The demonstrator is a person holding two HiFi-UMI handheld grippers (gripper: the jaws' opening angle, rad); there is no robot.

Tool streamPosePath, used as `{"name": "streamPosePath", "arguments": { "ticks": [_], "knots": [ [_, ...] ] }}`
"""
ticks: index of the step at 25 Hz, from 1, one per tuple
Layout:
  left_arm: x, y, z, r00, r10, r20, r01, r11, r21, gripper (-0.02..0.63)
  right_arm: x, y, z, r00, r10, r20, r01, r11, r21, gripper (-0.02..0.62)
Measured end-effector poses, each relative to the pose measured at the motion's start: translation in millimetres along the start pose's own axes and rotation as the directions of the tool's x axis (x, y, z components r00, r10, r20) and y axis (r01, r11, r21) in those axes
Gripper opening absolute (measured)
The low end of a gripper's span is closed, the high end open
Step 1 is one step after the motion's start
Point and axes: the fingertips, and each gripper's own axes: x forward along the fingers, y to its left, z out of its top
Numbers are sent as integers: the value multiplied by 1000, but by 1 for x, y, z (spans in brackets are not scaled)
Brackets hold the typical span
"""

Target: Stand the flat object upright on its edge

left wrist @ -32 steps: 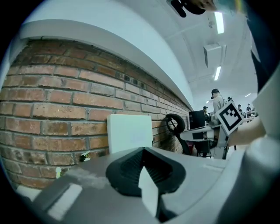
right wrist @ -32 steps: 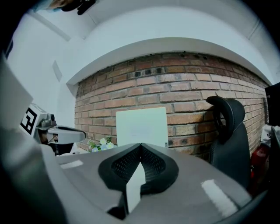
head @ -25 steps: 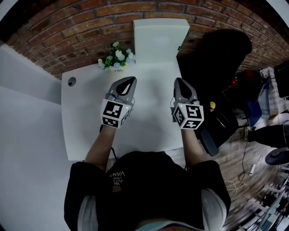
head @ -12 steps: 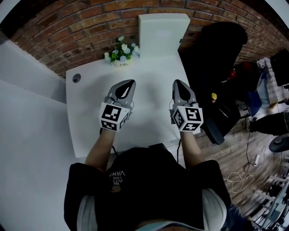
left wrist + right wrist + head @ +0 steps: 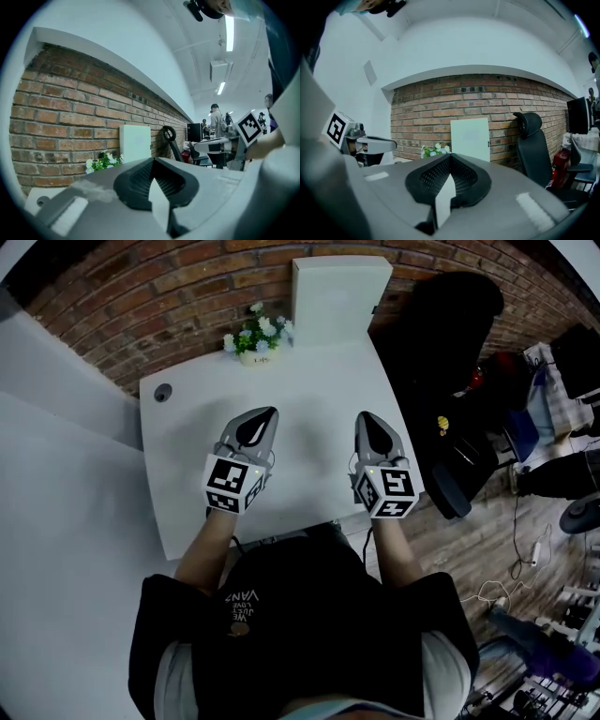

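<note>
The left tongs are clenched, the two jaws pressed together with nothing between them. The right tongs are clenched in the same way and also carry nothing. Both are held side by side over the white rectangular worktop, well apart from each other, and both point to its far end.

Between the two tongs and ahead of them the white surface is bare. The near edge of the worktop lies just behind the marker cubes, on the side of the person. The right edge runs close beside the right tongs, and past it stands a black office chair. The left edge is well apart from the left tongs. Near that far left corner there is a small round grey hole in the surface.

The white flat rectangular board is far ahead of the right tongs, at the far right end of the worktop. It stands upright on its lower edge against the red brick wall. Its broad face is turned to the tongs, and its sides run vertical. Just left of it, ahead of the left tongs, is a small pot of white flowers with green leaves.
</note>
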Motion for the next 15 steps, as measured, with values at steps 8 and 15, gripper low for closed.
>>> {"name": "streamPosePath", "arguments": {
  "ticks": [8,15],
  "knots": [
    [-37,-6,-16,999,-32,-15,32,999,-9,0,-25,29,-16,999,-37,0,37,999,24,0],
    [-60,-9,-33,998,-46,-35,46,999,-14,0,-42,45,-33,998,-61,-21,61,998,16,-2]
  ]
}}
